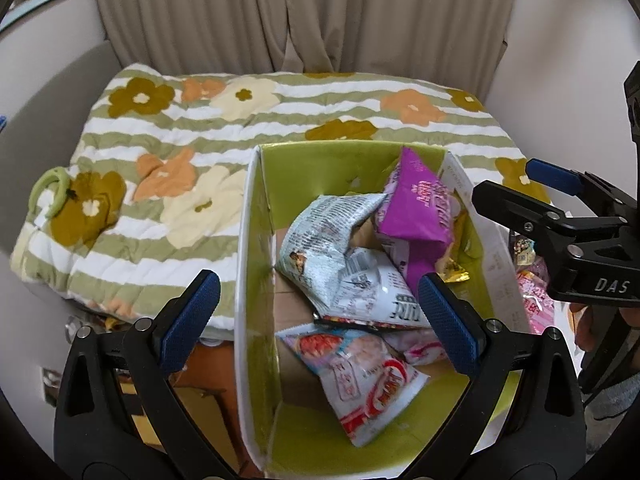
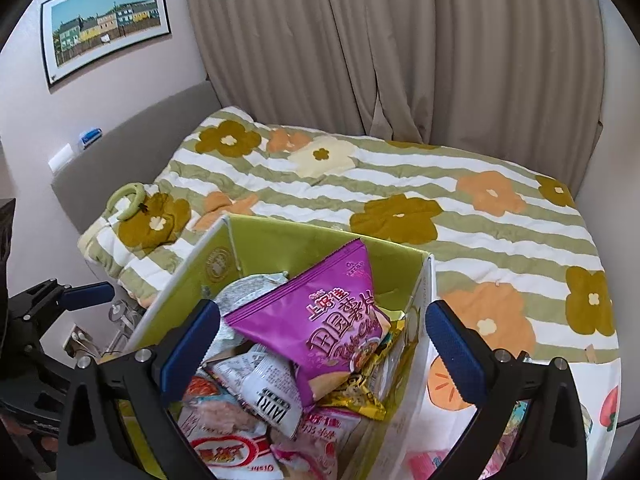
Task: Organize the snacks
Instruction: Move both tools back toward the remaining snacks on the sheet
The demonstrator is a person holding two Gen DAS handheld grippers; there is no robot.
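Now both grippers hover over the green box (image 1: pixel 256 240), each spread wide and holding nothing. From its own camera the left gripper (image 1: pixel 320 320) hangs above the box's near end; the right gripper (image 2: pixel 324 344) sits over the purple bag (image 2: pixel 320 320), which leans on top of the snack pile (image 1: pixel 360 280). Behind the box lies a bed (image 2: pixel 400 184) under a flowered quilt, with more packets (image 1: pixel 532 288) to the box's right.
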